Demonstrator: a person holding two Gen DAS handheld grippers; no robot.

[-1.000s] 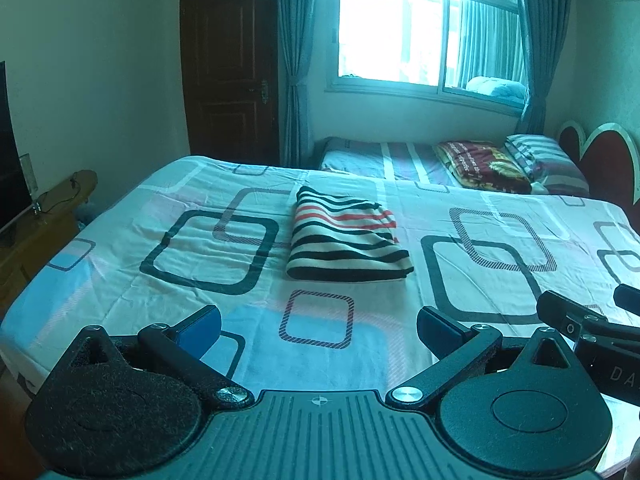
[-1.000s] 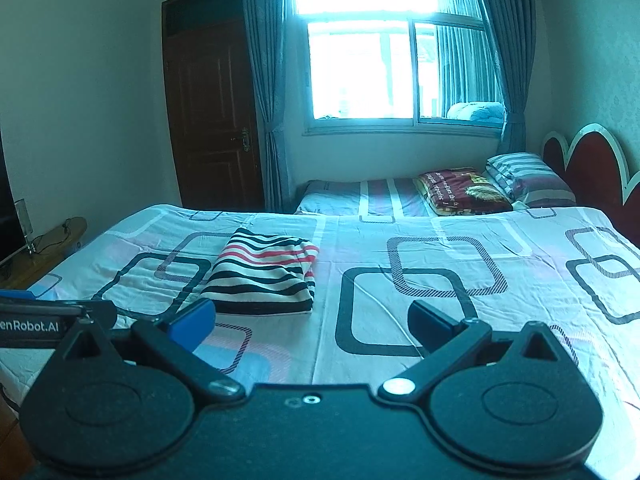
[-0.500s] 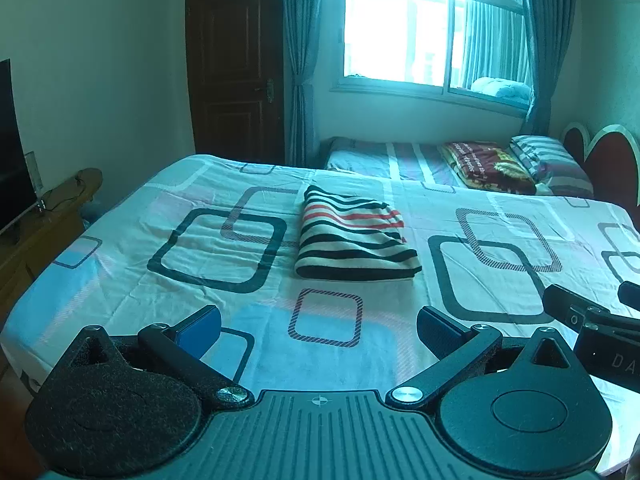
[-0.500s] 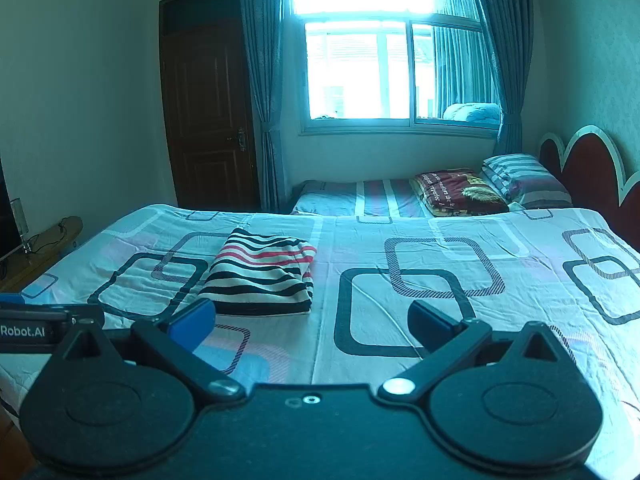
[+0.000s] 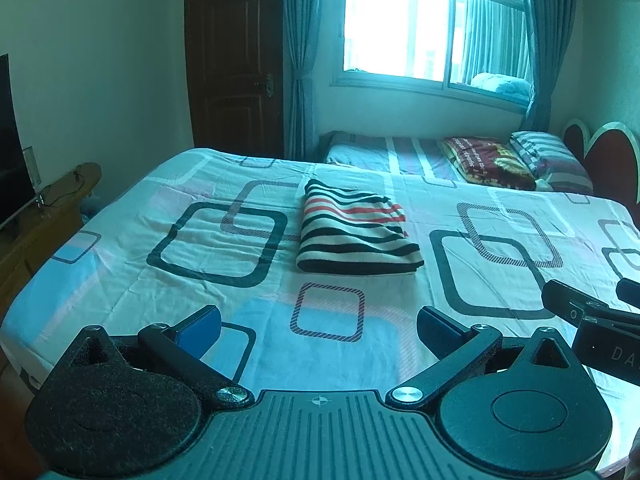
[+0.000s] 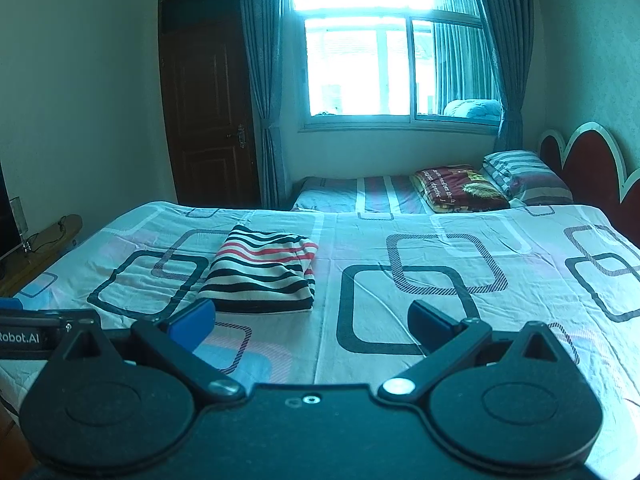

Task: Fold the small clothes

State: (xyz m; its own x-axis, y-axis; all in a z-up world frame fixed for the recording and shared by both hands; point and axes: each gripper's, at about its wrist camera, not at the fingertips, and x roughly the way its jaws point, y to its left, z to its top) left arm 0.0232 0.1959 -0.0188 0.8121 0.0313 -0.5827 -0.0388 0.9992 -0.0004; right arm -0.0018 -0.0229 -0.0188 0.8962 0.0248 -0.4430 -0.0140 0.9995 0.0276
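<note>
Striped garment (image 5: 356, 232) (apparently folded) lies beyond both spread grippers.

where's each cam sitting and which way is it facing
Left wrist: sits on the left gripper, facing along its open jaws over the bed at the folded striped garment; part of the right gripper shows at the right edge.
Right wrist: sits on the right gripper, jaws open, facing the same way; the left gripper's body shows at the left edge.
Shared: garment, bed, window, door.
</note>
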